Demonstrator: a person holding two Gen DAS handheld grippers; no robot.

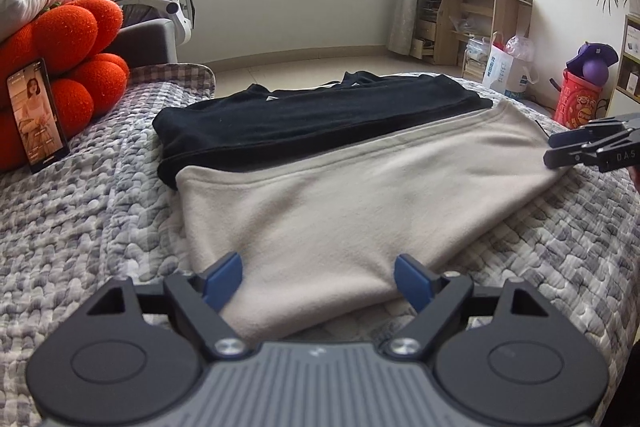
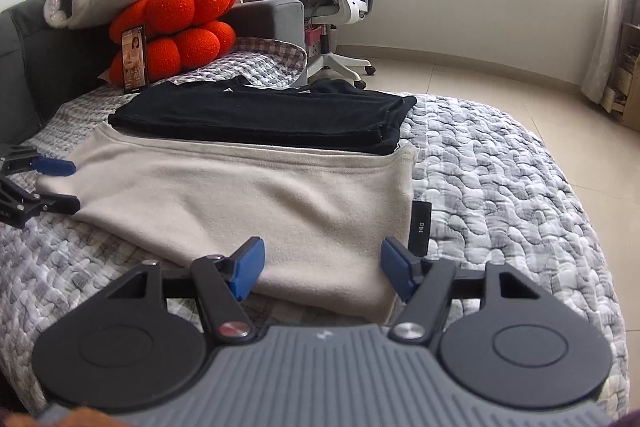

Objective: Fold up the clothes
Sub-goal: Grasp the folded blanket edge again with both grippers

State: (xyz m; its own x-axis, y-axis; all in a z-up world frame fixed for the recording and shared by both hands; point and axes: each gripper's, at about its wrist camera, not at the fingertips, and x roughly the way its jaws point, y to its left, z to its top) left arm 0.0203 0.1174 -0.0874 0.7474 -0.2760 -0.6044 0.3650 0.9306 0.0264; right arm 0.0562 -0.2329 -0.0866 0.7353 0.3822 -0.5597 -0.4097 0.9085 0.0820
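Blue-padded, the left gripper (image 1: 318, 281) stands with its jaws spread over the near edge of the beige garment (image 1: 360, 195), the pads clear of the cloth. The right gripper (image 2: 322, 269) is likewise spread at the garment's near right corner, gripping nothing. The garment lies folded flat on the grey quilted bedspread (image 2: 500, 187), a black size tag (image 2: 420, 227) at its right edge. Beyond it, touching its far edge, lies a folded black garment (image 2: 260, 115). Farther off, a phone (image 2: 134, 59) leans on an orange cushion (image 2: 184, 27).
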